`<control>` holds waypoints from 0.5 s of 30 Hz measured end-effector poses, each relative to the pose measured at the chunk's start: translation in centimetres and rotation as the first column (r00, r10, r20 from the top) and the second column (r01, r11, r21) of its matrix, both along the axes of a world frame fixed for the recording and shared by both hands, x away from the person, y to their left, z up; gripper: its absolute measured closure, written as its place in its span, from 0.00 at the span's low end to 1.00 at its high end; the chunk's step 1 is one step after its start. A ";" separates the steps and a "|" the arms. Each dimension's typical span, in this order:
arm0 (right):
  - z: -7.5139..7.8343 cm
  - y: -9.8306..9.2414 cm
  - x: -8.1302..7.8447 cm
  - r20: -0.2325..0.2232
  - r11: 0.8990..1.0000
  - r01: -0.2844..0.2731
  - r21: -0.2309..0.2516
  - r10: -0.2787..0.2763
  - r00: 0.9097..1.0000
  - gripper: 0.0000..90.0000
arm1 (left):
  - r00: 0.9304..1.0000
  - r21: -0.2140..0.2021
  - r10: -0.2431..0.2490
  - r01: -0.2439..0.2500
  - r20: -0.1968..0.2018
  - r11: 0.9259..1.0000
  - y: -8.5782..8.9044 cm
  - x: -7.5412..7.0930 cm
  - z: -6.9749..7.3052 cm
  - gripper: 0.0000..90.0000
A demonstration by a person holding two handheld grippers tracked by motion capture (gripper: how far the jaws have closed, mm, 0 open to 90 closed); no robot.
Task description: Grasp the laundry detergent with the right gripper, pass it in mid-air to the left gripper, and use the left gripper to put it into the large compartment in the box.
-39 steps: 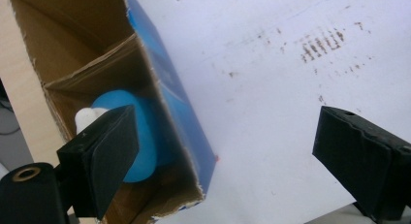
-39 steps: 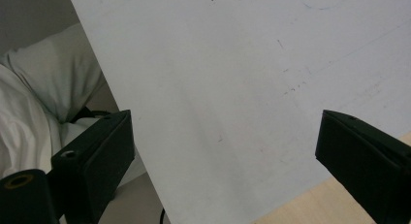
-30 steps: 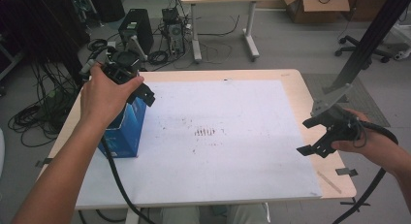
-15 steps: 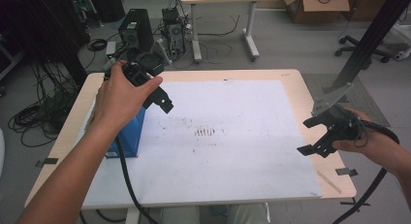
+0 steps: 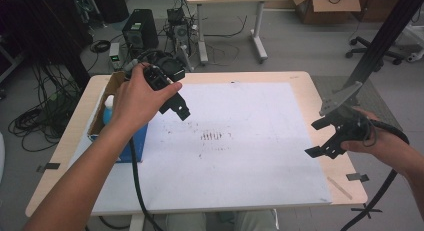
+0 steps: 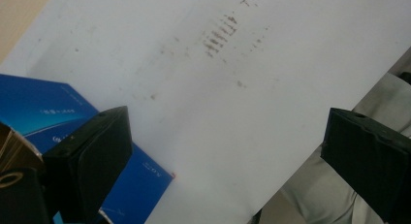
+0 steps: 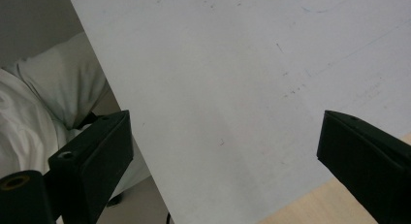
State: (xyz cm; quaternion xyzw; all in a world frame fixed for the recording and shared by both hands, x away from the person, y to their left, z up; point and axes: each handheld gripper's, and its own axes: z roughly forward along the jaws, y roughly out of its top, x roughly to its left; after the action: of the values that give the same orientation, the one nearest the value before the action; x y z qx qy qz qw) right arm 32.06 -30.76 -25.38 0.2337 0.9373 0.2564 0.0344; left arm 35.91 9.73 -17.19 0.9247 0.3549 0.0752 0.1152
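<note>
The white sheet [image 5: 240, 156] covers most of the table [image 5: 300, 78] and lies flat and bare from the centre out to 3 o'clock and down to 6 o'clock, so a hand-held gripper has open passage there. The one obstacle on the table is the blue box [image 5: 120, 136] at 9 o'clock, standing at the sheet's left edge with a bottle [image 5: 108, 109] inside. The left hand-held gripper [image 5: 177, 108] hangs above the sheet just beside the box, jaws wide apart. The right hand-held gripper [image 5: 325, 136] sits at 3 o'clock over the sheet's edge, jaws spread too.
</note>
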 end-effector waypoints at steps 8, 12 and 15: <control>0.1 0.3 0.4 -0.005 1.000 0.001 -0.005 -0.001 1.000 0.07 | 0.999 -0.002 -0.049 0.049 -0.014 0.999 -0.9 0.6 -0.3 0.05; 0.2 0.5 0.5 -0.009 1.000 0.000 -0.006 0.000 1.000 0.07 | 0.996 0.000 -0.080 0.080 -0.024 0.997 -1.3 1.0 -0.5 0.05; 0.2 0.6 0.7 -0.015 1.000 -0.002 -0.010 0.002 1.000 0.07 | 0.994 0.006 -0.105 0.105 -0.037 0.994 -1.6 1.4 -0.7 0.05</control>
State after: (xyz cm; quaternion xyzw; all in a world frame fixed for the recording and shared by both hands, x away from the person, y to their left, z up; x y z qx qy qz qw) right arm 32.73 -30.11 -25.16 0.2346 0.9390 0.2498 0.0285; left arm 37.36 8.12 -17.91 0.9438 0.3075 0.0534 0.1087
